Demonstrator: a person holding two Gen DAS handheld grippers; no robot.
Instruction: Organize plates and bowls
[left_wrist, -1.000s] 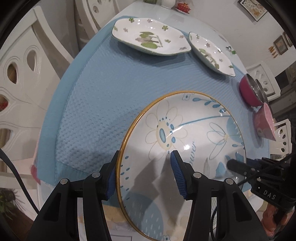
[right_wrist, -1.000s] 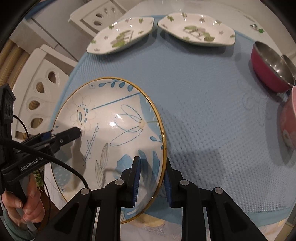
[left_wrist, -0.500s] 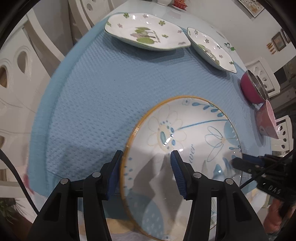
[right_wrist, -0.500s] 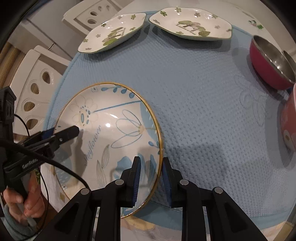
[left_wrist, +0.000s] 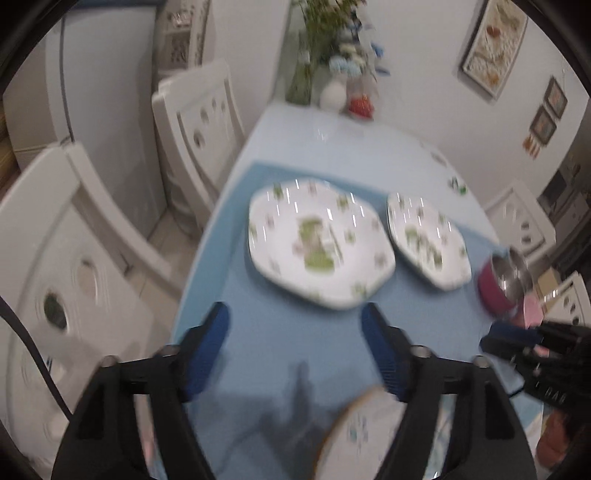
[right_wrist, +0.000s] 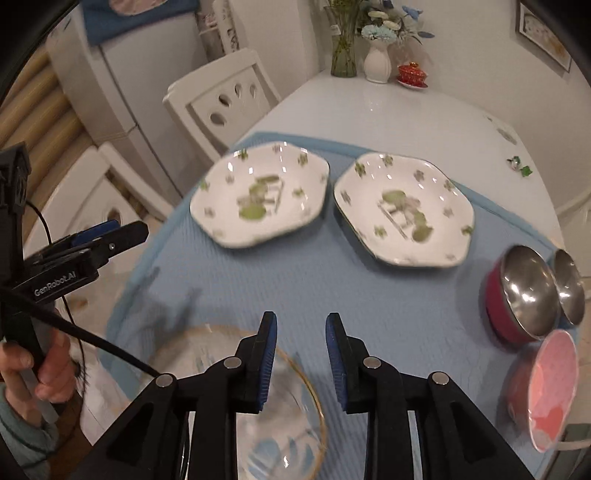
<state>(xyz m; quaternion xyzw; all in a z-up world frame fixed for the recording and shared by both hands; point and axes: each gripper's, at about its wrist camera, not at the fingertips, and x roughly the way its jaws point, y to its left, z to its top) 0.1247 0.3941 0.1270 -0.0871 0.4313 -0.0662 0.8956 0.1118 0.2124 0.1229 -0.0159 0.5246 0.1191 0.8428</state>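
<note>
**Gold-rimmed plate released; both grippers lifted clear**

Noted since half a second ago: large round gold-rimmed plate with blue flower pattern (right_wrist: 280, 435) no longer gripped. Previously pinched at its right edge by the right gripper (right_wrist: 301, 354) and straddled at its left edge by the left gripper (left_wrist: 295, 350). Now lying on the light blue textured mat (right_wrist: 369, 295) at the near edge, below and behind both tools, blurred in both views.

Left gripper: fingers spread wide, nothing between them, raised above the mat. Right gripper: fingers parted, nothing between them, likewise raised. Heavy motion blur in the left wrist view; fine detail there not reliable.

Further items, undisturbed on the far half of the mat: left white octagonal plate with green motifs (right_wrist: 262, 195) and right white octagonal plate with green motifs (right_wrist: 404, 210), side by side, just apart. At the right edge: magenta bowl with steel lining (right_wrist: 517, 295), a second steel bowl (right_wrist: 569, 284) touching or just beside it, and a pink bowl (right_wrist: 550, 387) nearer.

Assessment: placement of the round plate judged complete. Octagonal plates and the bowls not yet stacked; likely next in hand. Both views now aimed toward the octagonal pair.
</note>
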